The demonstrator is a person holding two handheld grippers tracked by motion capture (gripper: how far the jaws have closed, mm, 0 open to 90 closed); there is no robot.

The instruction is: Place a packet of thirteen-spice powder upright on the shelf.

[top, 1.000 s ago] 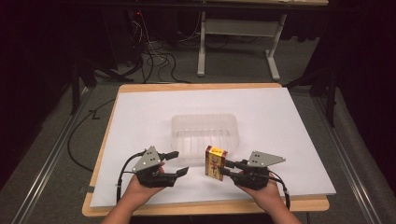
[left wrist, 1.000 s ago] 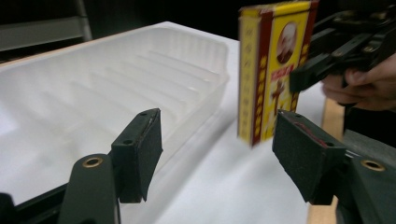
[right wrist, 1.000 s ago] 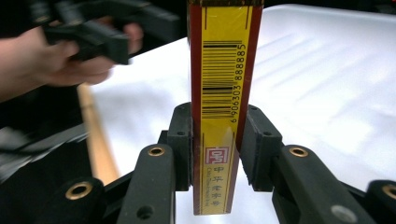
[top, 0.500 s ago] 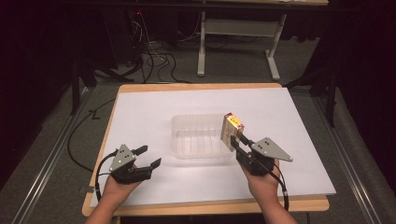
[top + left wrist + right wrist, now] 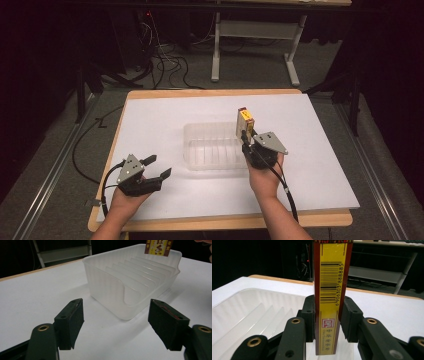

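A slim yellow and red box point(image 5: 244, 121) with a barcode point(image 5: 330, 287) stands upright in my right gripper point(image 5: 245, 135), which is shut on its lower part. It hangs over the right end of a clear ribbed plastic tray point(image 5: 212, 147) in the middle of the white table top. The box's bottom edge point(image 5: 158, 247) hovers above the tray's far rim point(image 5: 140, 250). My left gripper point(image 5: 158, 167) is open and holds nothing, low over the table to the left of the tray and apart from it, its jaws pointing at the tray's near corner point(image 5: 125, 298).
The white sheet point(image 5: 150, 125) covers a wooden table whose front edge point(image 5: 225, 222) is close to the hands. A white metal frame point(image 5: 252, 30) and cables point(image 5: 165, 65) lie on the floor beyond the table.
My right gripper has carried the box from the table's front up and forward to the tray's right end. My left gripper moved left, away from the box, and opened.
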